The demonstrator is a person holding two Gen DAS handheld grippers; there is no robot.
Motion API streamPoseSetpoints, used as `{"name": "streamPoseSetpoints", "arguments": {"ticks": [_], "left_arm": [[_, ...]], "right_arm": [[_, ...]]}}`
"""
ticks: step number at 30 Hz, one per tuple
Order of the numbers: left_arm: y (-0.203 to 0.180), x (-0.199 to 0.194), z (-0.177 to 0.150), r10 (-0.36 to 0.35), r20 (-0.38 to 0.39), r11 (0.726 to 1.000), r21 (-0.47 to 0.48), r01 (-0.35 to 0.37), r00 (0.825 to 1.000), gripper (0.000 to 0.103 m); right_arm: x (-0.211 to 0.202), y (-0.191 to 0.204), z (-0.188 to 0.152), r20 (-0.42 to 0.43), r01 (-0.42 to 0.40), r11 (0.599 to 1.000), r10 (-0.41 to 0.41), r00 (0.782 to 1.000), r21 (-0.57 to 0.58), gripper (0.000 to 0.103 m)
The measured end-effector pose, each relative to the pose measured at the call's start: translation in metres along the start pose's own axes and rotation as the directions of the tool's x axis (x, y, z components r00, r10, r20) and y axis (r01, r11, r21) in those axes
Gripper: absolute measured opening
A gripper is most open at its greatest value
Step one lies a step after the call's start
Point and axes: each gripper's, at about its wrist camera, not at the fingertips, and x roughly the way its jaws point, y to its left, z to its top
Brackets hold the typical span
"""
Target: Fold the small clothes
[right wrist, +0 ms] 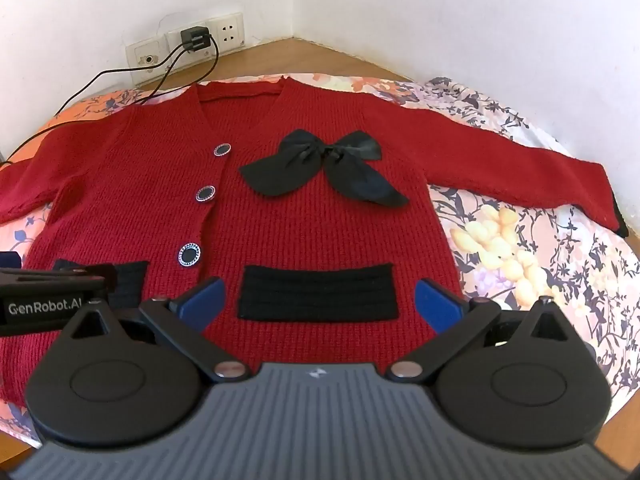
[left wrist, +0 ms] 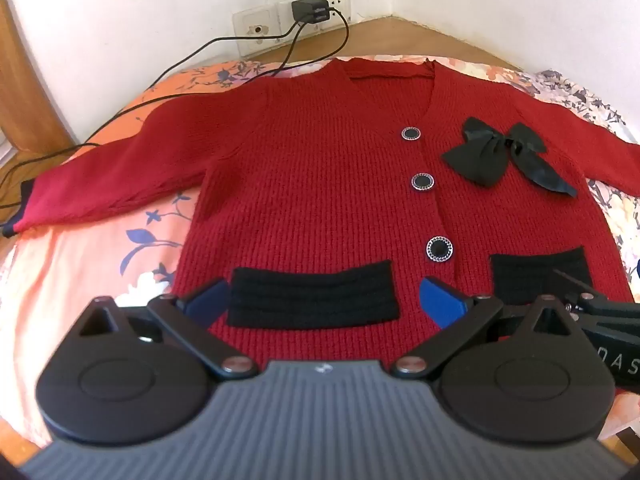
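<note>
We hold the left gripper [left wrist: 324, 300] and the right gripper [right wrist: 318, 300] wide open, holding nothing, just above the red cardigan [right wrist: 280, 208]. It lies flat on the flowery cloth [right wrist: 520, 240], not folded yet. We think a sleeve [right wrist: 540, 168] gets grabbed next and folded in.

Both views are bright and evenly lit by soft daylight, and the white wall [right wrist: 400, 20] looks faintly washed out, though no hard glare shows. Shadows are weak, only a thin dark edge under the red cardigan [left wrist: 320, 184] on the floral cloth [right wrist: 520, 260]. Strong fisheye bending curves the far wall and rounds the corners into dark vignette, while the near gripper housings sit slightly soft.
</note>
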Motion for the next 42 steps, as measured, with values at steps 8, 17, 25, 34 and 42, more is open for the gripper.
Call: {"name": "streamPoseSetpoints", "arguments": {"ticks": [8,17,25,34,42], "left_arm": [[-0.0016,0.0004,0.0001,0.009,0.002,1.0,0.007,-0.009,1.0,0.103],[0.0001,0.0006,-0.0014,0.009,0.003,1.0,0.007,-0.009,1.0,0.103],[0.0,0.0004,-0.0016,0.009,0.002,1.0,0.008,-0.009,1.0,0.103],[-0.0006,0.0004,-0.0014,0.01,0.001,1.0,0.009,-0.01,1.0,0.103],[-0.0006,0.0018,-0.0013,0.009,-0.001,1.0,0.007,-0.009,1.0,0.103]], "right_arm": [[0.0004,0.0003,0.0014,-0.002,0.002,1.0,-0.002,1.0,0.001,0.103],[-0.001,-0.0014,0.0022,0.003,0.005,1.0,-0.005,1.0,-0.006,0.103],[0.0008,-0.0016,0.0043,0.002,0.005,1.0,-0.005,1.0,-0.008,0.103],[0.0004,-0.0013,0.0035,0.002,0.006,1.0,-0.006,1.0,-0.012,0.103],[0.0007,-0.0013,0.0044,0.003,0.008,1.0,-0.008,1.0,-0.013,0.103]]}}
